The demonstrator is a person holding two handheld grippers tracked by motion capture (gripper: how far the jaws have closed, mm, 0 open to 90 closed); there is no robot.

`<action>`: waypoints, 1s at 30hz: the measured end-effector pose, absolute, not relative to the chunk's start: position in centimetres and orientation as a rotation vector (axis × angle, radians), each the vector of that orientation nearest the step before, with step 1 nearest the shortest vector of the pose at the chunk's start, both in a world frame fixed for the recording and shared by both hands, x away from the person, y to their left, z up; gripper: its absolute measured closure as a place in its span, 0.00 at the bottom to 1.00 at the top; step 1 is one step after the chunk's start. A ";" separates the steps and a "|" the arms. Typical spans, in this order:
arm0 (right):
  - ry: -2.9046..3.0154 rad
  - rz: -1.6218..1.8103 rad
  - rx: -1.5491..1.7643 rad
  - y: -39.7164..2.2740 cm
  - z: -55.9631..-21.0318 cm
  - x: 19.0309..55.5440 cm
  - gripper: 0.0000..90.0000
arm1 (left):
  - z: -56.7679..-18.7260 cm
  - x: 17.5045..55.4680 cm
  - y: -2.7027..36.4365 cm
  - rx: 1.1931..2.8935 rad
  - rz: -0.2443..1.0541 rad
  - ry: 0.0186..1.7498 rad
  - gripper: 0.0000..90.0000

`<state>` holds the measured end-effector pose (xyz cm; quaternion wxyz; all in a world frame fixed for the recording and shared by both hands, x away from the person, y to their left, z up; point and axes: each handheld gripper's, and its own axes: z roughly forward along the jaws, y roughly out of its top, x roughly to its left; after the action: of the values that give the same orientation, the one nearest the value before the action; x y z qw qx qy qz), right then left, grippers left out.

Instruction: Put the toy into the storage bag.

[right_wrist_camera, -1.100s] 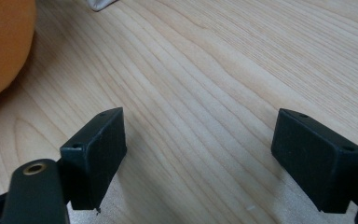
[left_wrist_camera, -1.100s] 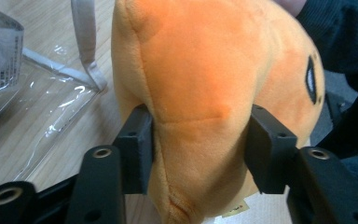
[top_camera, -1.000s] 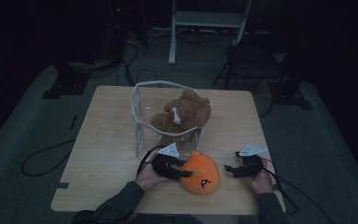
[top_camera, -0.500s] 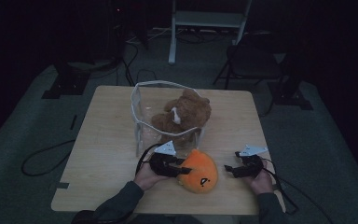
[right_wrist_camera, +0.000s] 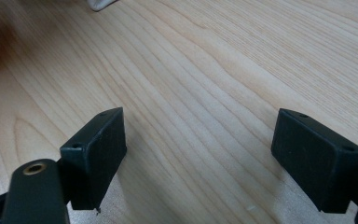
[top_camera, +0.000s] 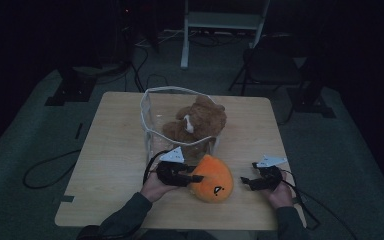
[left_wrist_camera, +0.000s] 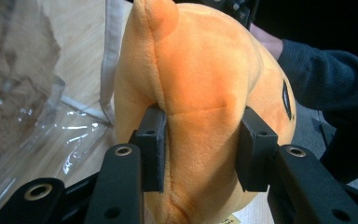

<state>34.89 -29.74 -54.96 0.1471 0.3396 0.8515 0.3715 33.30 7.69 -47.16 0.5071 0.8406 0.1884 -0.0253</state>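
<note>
The left gripper is squeezing the round orange plush toy, its jaws having just been closing on the soft sides. The toy is sitting on the wooden table, just in front of the clear plastic bag holding a brown teddy bear. The right gripper is waiting with jaws apart. Best to keep squeezing gently and lift slowly, so the toy isn't slipping.

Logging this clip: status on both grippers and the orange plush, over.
Left gripper jaws just closed, pads pressing into orange plush toy. Right gripper open, idle above table. Clear bag with brown teddy right behind; nothing blocking.
</note>
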 end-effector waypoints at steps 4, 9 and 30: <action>2.450 1.069 0.977 -29.7 -55.0 34.9 0.19 | -46.7 33.2 7.8 2.017 -0.059 0.443 0.67; 2.450 1.070 0.978 -29.7 -55.0 34.9 0.19 | -45.8 32.9 8.1 1.999 -0.056 0.426 0.67; 2.451 1.071 0.980 -29.7 -54.9 34.9 0.19 | -42.9 32.0 9.0 1.923 -0.075 0.367 0.67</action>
<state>34.87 -29.73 -54.95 0.1462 0.3405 0.8511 0.3718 32.00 9.05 -42.94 0.5572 0.8151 0.1555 -0.0320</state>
